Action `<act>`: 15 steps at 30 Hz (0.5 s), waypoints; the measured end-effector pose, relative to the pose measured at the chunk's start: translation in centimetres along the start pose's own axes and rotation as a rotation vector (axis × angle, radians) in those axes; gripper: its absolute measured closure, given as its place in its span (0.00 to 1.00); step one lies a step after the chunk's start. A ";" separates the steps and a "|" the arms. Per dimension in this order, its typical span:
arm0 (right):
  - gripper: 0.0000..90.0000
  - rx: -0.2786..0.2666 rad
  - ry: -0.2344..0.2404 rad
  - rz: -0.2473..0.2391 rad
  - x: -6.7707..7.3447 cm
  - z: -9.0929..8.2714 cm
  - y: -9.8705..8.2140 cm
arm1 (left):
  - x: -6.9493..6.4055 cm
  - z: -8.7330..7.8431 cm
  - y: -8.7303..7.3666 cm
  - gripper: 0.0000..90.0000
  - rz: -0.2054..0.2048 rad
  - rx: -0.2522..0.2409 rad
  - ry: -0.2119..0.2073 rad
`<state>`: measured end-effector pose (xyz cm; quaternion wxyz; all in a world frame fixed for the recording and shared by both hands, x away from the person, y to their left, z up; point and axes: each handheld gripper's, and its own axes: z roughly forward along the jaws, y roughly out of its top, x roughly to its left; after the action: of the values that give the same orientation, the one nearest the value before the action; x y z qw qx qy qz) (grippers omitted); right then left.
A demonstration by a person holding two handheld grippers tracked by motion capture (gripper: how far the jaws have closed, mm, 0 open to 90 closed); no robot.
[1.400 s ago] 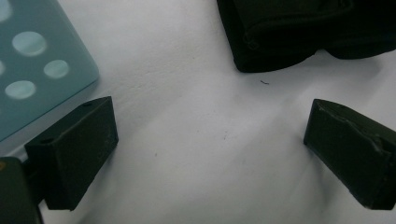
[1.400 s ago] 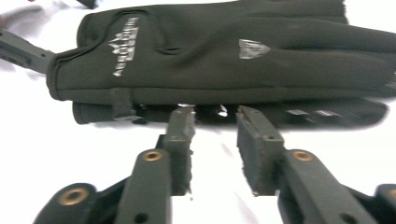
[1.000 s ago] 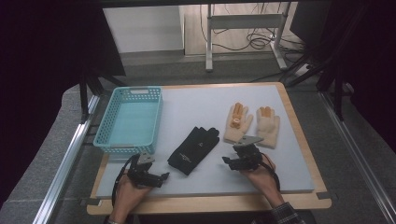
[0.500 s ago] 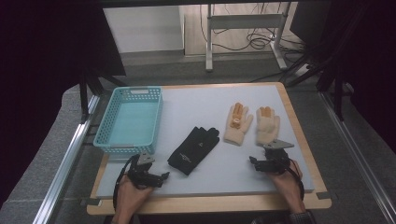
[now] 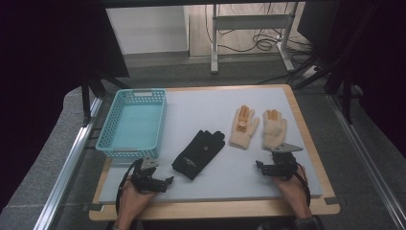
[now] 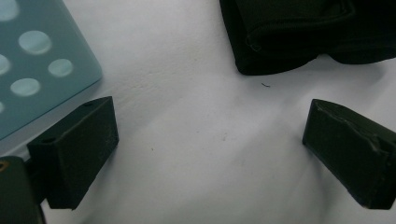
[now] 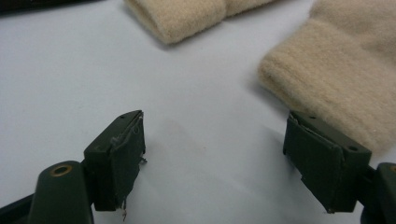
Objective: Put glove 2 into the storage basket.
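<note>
1. The worktop (image 5: pixel 210 177) is the biggest thing I have: a pale grey sheet with a wooden edge. Its near edge is partly covered by my forearms.
2. The blue basket (image 5: pixel 133 123) sits at the left of the worktop. From the high view I can see nothing lying in it. In the left gripper view (image 6: pixel 32 60) it is cut off to one perforated corner.
3. The black glove (image 5: pixel 198 152) lies flat near the middle, just right of the basket and apart from it. I cannot tell if it is one glove or two stacked. In the left gripper view (image 6: pixel 303 35) I get just its cuff end, cropped at the top.
4. Two cream gloves lie side by side to the right. The left cream glove (image 5: pixel 243 127) has orange on its fingers and a small mark I cannot read. The right cream glove (image 5: pixel 274 130) is the one nearest my right hand. In the right gripper view (image 7: pixel 345 79) its cuff lies just beyond the right-hand jaw; I cannot tell whether they touch.
5. The right tool (image 5: pixel 268 167) sits near the cuff. Its jaws have just been opening and stand spread, with bare worktop between them.
6. The left tool (image 5: pixel 160 182) rests near the black glove's cuff, jaws spread, gripping nothing.
</note>
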<state>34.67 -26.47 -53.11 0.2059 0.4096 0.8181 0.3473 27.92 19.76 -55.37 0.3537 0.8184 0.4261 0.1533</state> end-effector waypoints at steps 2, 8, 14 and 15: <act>0.23 0.000 -0.001 0.000 0.0 0.0 0.0 | -0.1 -0.1 0.1 0.04 0.002 0.011 -0.004; 0.22 0.000 -0.005 0.000 0.0 0.0 0.0 | -0.7 -0.6 0.9 0.04 0.005 -0.003 -0.030; 0.22 0.001 -0.006 0.000 0.0 0.0 0.0 | -1.8 -0.7 2.1 0.02 0.028 0.003 -0.054; 0.22 0.000 -0.006 0.000 0.0 0.0 0.0 | -2.0 -0.7 2.4 0.02 0.029 0.006 -0.055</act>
<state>34.66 -26.46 -53.13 0.2083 0.4106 0.8176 0.3459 27.71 17.52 -53.10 0.3607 0.8294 0.4048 0.1345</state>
